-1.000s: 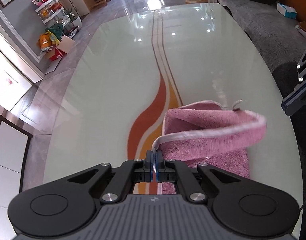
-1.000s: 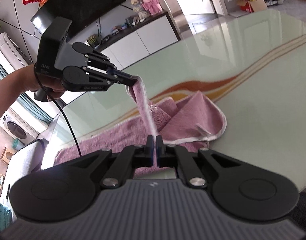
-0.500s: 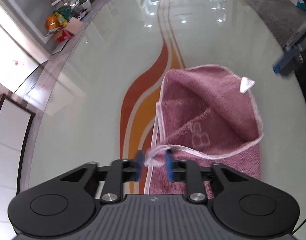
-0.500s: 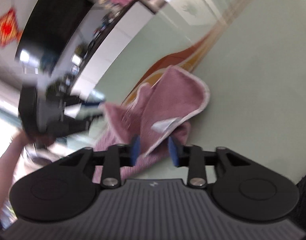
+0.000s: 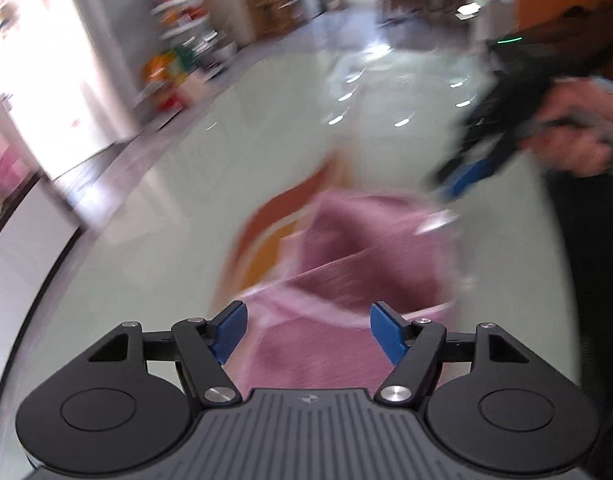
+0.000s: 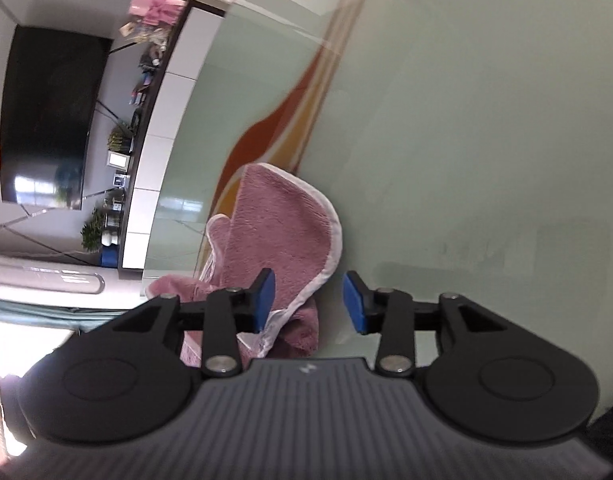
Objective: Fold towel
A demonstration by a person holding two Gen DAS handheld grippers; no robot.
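A pink towel [image 5: 346, 280] with a white hem lies folded over on the pale green glass table [image 5: 166, 220]; the left wrist view is blurred. My left gripper [image 5: 308, 332] hangs above the towel's near end, its jaws opening wide, nothing pressed between the blue pads. Beyond the towel's far right corner, the right gripper [image 5: 466, 174] shows in a person's hand. In the right wrist view the towel [image 6: 282, 224] lies ahead and to the left. My right gripper [image 6: 308, 300] is opening, the towel's hem lying by the left pad but not pinched.
An orange and red wavy stripe [image 6: 274, 120] runs along the table under the towel. A dark sofa [image 5: 586, 260] borders the table's right side. A TV [image 6: 46, 116] and a low white cabinet [image 6: 162, 140] stand beyond the table in the right wrist view.
Both grippers were shut on the towel's corners a second ago and have let go. The towel has dropped folded onto the table. The right wrist has rolled and sunk; the left has drawn back.
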